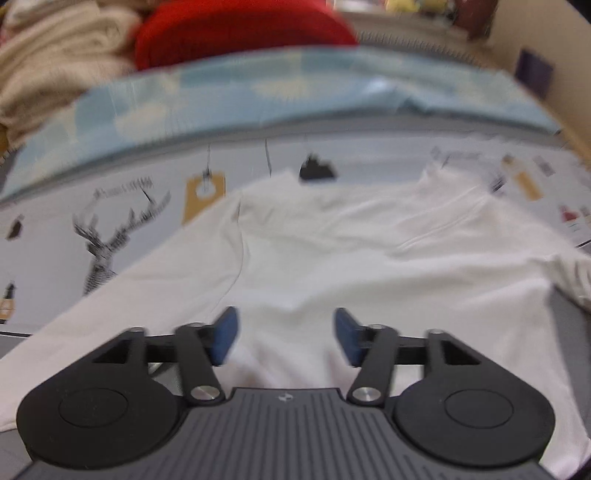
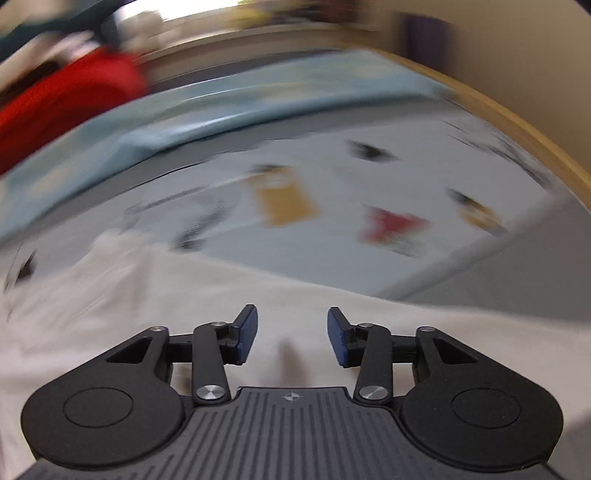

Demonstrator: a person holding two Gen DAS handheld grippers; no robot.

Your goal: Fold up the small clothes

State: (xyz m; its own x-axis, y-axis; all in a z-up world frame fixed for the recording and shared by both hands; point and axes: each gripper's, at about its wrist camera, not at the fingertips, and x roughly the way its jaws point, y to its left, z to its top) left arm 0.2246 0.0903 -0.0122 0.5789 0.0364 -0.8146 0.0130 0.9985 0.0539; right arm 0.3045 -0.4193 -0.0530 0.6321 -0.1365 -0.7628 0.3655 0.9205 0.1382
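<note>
Garment spread flat, both grippers free above it

White garment lies spread on the printed cover of the work surface, with folds and a seam line across it. The left wrist view shows most of it: the cloth reaches from under the left gripper up to a far edge near a black printed shape. The blue fingers of this gripper stand apart, with nothing between them, only the cloth below. In this view the cover also shows a deer drawing and a brown tag picture.

The right wrist view is much more blurred. It shows only one side of the white garment, whose edge runs across the picture, and more of the bare cover beyond it, with a brown print and a red print. The right gripper is also released, its fingers separated and holding nothing. A wooden rim borders the surface on this side.

Behind the cover lies a light blue cloth with pale cloud shapes. Further back are a red fabric and a cream pile of textile.
</note>
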